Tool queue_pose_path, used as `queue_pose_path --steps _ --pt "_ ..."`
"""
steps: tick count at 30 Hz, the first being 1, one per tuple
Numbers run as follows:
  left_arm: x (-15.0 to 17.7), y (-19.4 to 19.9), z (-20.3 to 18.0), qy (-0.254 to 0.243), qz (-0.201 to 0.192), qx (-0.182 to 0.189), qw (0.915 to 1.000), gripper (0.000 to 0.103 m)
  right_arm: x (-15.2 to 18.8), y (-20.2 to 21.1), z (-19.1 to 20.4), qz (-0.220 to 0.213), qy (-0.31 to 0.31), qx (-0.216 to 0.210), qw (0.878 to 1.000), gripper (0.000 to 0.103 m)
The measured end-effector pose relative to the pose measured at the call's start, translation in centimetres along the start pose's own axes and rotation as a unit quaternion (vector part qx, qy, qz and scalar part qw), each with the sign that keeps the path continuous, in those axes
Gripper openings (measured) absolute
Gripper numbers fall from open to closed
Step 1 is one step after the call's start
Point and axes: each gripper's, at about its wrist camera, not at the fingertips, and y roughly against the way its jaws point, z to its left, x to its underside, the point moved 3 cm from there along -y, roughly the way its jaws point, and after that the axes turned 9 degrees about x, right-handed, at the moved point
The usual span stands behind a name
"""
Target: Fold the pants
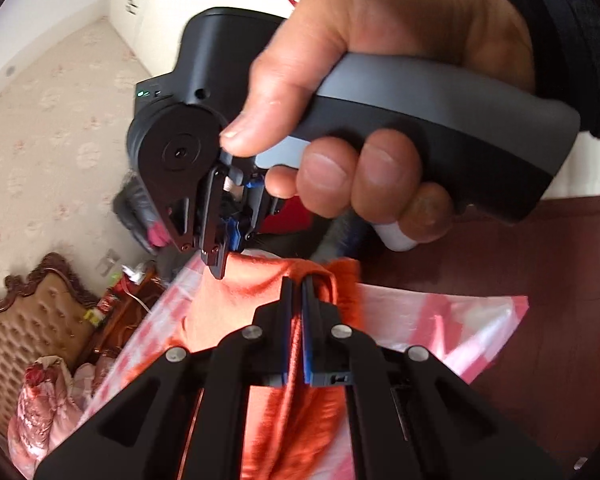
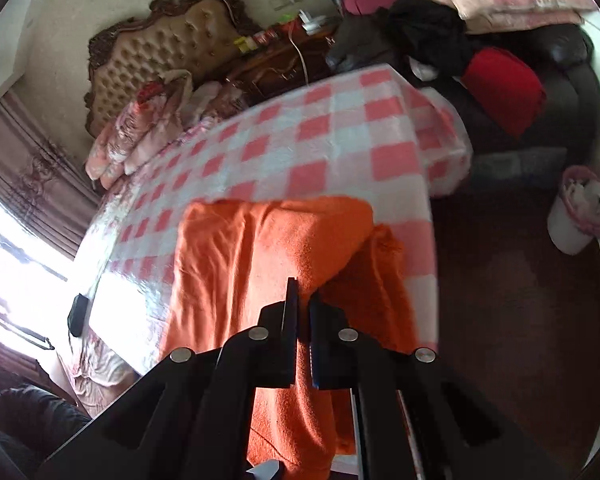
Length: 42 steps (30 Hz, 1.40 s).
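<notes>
We hold the left tool [image 1: 297,286] with its two fingers drawn close together on a fold of the orange pants [image 1: 276,408], the cloth pinched between the blue pads and running down between the black linkages. Just beyond it, in the same view, our right hand [image 1: 380,92] wraps the grey handle of the right tool [image 1: 216,266], whose dark fingers point down and touch the upper edge of the pants; there we cannot tell how far apart they stand.

From the right wrist view, the right tool [image 2: 303,294] shows its fingers narrow, with orange cloth caught in the slim gap and lifted into a raised ridge. The pants [image 2: 236,264] lie spread on the bed, over a pink-and-white checked blanket [image 2: 332,136], near the bed's foot edge, one layer doubled over another at the right side.

A tufted headboard [image 2: 160,44] stands at the far end, with flowered bedding [image 2: 140,136] bunched beside it. A red cushion [image 2: 504,88] rests on a dark sofa [image 2: 572,76], and a white bin [image 2: 576,216] sits on the dark floor.
</notes>
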Motion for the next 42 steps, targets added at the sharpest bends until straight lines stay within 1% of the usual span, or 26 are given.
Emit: queue_pose_path --steps 2,3,4,6,7,10,12,14,15,18,20,21,23,24,25,27,30,31,33,34,36,37,38,39,40,42 --pt "0.2 -1.6 -0.9 0.002 0.018 0.009 0.9998 0.008 1.1 -2.6 -2.1 0.023 -0.014 0.03 0.999 0.01" --pt "0.4 -1.9 -1.2 0.008 0.024 0.026 0.9993 0.015 1.5 -3.6 -2.9 0.033 -0.02 0.044 0.998 0.016" --pt "0.3 -1.8 -1.5 0.011 0.024 0.041 0.9988 0.033 1.9 -4.3 -3.3 0.04 -0.023 0.057 0.997 0.024" --pt "0.3 0.0 -1.2 0.017 0.003 0.063 0.9978 0.051 2.4 -4.3 -4.1 0.028 -0.028 0.092 0.995 0.059" --pt "0.4 1.1 -0.6 0.029 -0.002 0.068 0.9972 0.051 2.4 -3.6 -4.3 0.009 -0.032 0.1 0.994 0.061" --pt "1.9 4.6 3.9 0.133 -0.015 0.093 0.9865 0.051 1.4 -2.2 -4.0 -0.026 -0.031 0.109 0.993 0.062" --pt "4.4 6.7 8.1 0.209 -0.023 0.068 0.9752 0.049 0.4 -1.5 -3.4 -0.05 -0.027 0.116 0.992 0.062" --pt "7.3 7.0 11.6 0.284 -0.004 0.06 0.9568 0.029 -0.6 -1.5 -2.5 -0.067 -0.013 0.127 0.99 0.063" --pt "9.2 6.8 13.3 0.321 0.013 0.049 0.9457 0.015 -1.4 -2.1 -1.7 -0.071 -0.001 0.14 0.988 0.063" --pt "13.0 5.4 14.4 0.363 0.072 0.045 0.9278 0.015 -3.4 -4.3 -0.1 -0.063 0.029 0.163 0.984 0.062" --pt "15.2 3.1 13.7 0.361 0.151 0.084 0.9163 0.015 -4.1 -6.6 -0.5 -0.041 0.036 0.212 0.976 0.059" --pt "16.2 3.2 13.4 0.364 0.162 0.083 0.9133 0.015 -4.3 -8.0 -1.2 -0.019 0.032 0.241 0.97 0.059" --pt "16.2 4.1 14.0 0.379 0.138 0.082 0.9115 0.018 -4.7 -8.7 -2.6 -0.011 -0.005 0.228 0.974 0.059" --pt "15.9 4.7 14.3 0.377 0.128 0.077 0.914 0.022 -4.9 -8.4 -2.7 -0.015 -0.007 0.231 0.973 0.059" --pt "15.8 5.2 15.1 0.377 0.119 0.062 0.9165 0.031 -5.0 -8.1 -2.6 -0.024 -0.004 0.244 0.969 0.059" --pt "15.7 4.8 16.8 0.385 0.11 0.045 0.9154 0.034 -5.1 -6.3 -2.7 -0.061 -0.013 0.3 0.952 0.061" --pt "15.2 2.9 20.0 0.386 0.101 0.011 0.917 0.034 -3.9 -2.9 -1.5 -0.107 -0.037 0.266 0.957 0.066" --pt "15.2 2.0 21.0 0.393 0.11 0.011 0.913 0.034 -3.1 -2.3 -0.7 -0.107 -0.025 0.265 0.958 0.069" --pt "16.3 0.2 24.3 0.462 0.125 0.021 0.8778 0.039 -1.1 -2.2 0.3 -0.1 0.006 0.285 0.953 0.076" --pt "16.9 -0.3 25.6 0.49 0.131 0.02 0.8614 0.053 -0.4 -2.3 0.0 -0.094 0.002 0.297 0.95 0.077" --pt "18.4 -0.9 26.9 0.531 0.136 0.033 0.8357 0.056 0.9 -2.6 -1.0 -0.076 -0.025 0.283 0.956 0.077" --pt "19.0 -1.2 27.1 0.546 0.133 0.046 0.8261 0.056 1.3 -2.8 -1.6 -0.069 -0.036 0.275 0.958 0.077" --pt "19.2 -1.3 27.0 0.55 0.131 0.062 0.8223 0.055 1.9 -3.1 -2.1 -0.061 -0.043 0.275 0.959 0.077" --pt "19.7 -1.8 26.9 0.545 0.131 0.068 0.8255 0.047 2.1 -3.6 -2.5 -0.053 -0.045 0.278 0.958 0.073" --pt "19.8 -2.0 26.6 0.54 0.131 0.07 0.8286 0.033 2.4 -4.2 -2.8 -0.044 -0.045 0.279 0.958 0.07" --pt "20.1 -2.7 26.3 0.532 0.135 0.078 0.8321 0.028 2.7 -5.0 -2.9 -0.042 -0.044 0.27 0.961 0.067"
